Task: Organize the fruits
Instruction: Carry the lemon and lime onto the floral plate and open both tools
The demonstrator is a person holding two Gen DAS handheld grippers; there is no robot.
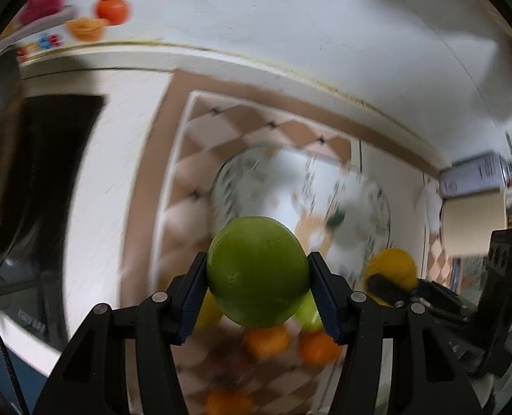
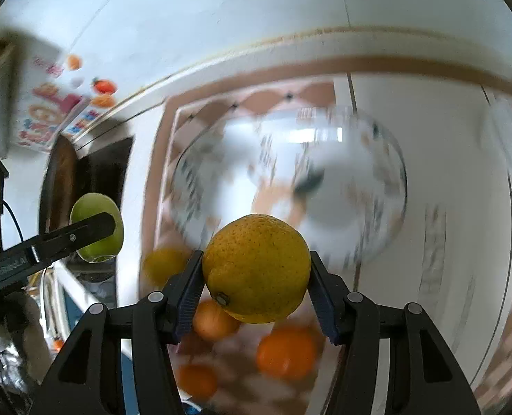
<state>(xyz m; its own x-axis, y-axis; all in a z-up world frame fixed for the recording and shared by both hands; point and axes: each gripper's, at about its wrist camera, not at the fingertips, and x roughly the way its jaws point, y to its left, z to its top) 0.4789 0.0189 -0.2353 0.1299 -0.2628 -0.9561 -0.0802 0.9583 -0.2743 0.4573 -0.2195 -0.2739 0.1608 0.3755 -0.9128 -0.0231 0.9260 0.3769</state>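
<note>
My left gripper [image 1: 257, 285] is shut on a green round fruit [image 1: 257, 271] and holds it above the table, in front of a clear glass bowl [image 1: 301, 193]. My right gripper [image 2: 256, 282] is shut on a yellow citrus fruit [image 2: 256, 268], also held in the air before the glass bowl [image 2: 290, 176]. In the right wrist view the left gripper's finger and green fruit [image 2: 97, 223] show at the left. In the left wrist view the yellow fruit [image 1: 391, 268] shows at the right. Several oranges [image 2: 287, 351] and a yellow fruit [image 2: 164, 264] lie on the table below.
The table carries a checkered pink and white cloth [image 1: 221, 128]. A dark pan [image 2: 62, 180] sits at the left. A colourful box [image 2: 48, 114] stands by the white wall. A spray can [image 1: 481, 173] and tape roll [image 1: 474, 224] lie at the right.
</note>
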